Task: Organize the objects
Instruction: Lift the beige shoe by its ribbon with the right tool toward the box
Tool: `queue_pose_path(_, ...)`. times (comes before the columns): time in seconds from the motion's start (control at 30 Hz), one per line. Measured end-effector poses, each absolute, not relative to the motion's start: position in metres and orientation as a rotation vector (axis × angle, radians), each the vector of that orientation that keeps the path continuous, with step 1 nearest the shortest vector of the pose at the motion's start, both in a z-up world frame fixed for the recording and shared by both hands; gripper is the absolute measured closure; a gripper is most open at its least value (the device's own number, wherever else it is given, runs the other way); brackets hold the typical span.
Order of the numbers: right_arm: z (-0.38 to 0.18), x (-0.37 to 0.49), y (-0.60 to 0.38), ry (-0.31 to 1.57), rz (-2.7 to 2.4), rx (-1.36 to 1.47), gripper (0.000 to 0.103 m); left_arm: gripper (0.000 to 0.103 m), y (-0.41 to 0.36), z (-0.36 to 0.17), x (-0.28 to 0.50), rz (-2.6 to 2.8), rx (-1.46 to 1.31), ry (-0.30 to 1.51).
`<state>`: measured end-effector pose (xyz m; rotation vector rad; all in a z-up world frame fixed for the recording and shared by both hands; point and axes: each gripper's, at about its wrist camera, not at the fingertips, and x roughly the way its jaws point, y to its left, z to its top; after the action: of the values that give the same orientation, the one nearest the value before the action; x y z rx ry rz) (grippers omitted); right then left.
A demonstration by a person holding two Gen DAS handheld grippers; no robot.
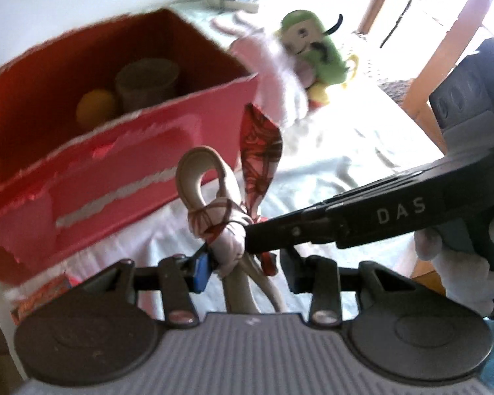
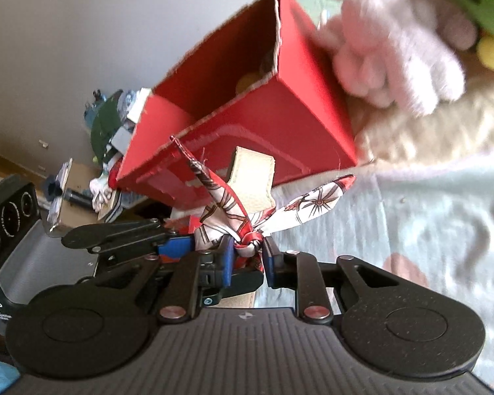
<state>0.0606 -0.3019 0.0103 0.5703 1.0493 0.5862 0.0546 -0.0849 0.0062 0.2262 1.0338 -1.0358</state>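
Here a cream strap (image 1: 210,197) tied round with a red-patterned scarf (image 1: 233,227) is pinched at the knot by both grippers. The left gripper (image 1: 243,268) is closed on the wrapped strap, and the right gripper (image 2: 248,258) is clamped on the scarf's knot. Just beyond is seen a red box (image 1: 115,125); plush toys (image 1: 299,62) lie beside it on a pale cloth (image 1: 345,151).

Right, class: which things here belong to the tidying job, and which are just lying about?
In the job:
beige strap with knotted scarf, gripped by left tool and right tool
red box
pink plush
green plush

Lying about:
power strip
bedsheet
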Motion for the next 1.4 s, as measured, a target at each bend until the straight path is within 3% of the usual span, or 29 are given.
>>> queue_pose_path(0.4, 0.079, 0.059, -0.303, 0.849, 0.607, 0.522, 0.081, 0.064, -0.069, 0.073, 0.05, -1.124, 0.167, 0.831)
queue_pose_path(0.83, 0.138, 0.128, -0.245, 0.734, 0.752, 0.377, 0.081, 0.064, -0.025, 0.133, 0.097, -1.009, 0.11, 0.658)
queue_pose_path(1.17, 0.141, 0.195, -0.201, 0.797, 0.812, 0.331, 0.081, 0.064, -0.013, 0.147, 0.158, -0.887, 0.137, 0.641)
queue_pose_path(1.4, 0.103, 0.227, -0.18, 0.925, 0.794, 0.293, 0.081, 0.064, -0.023, 0.117, 0.196, -0.829, 0.176, 0.745)
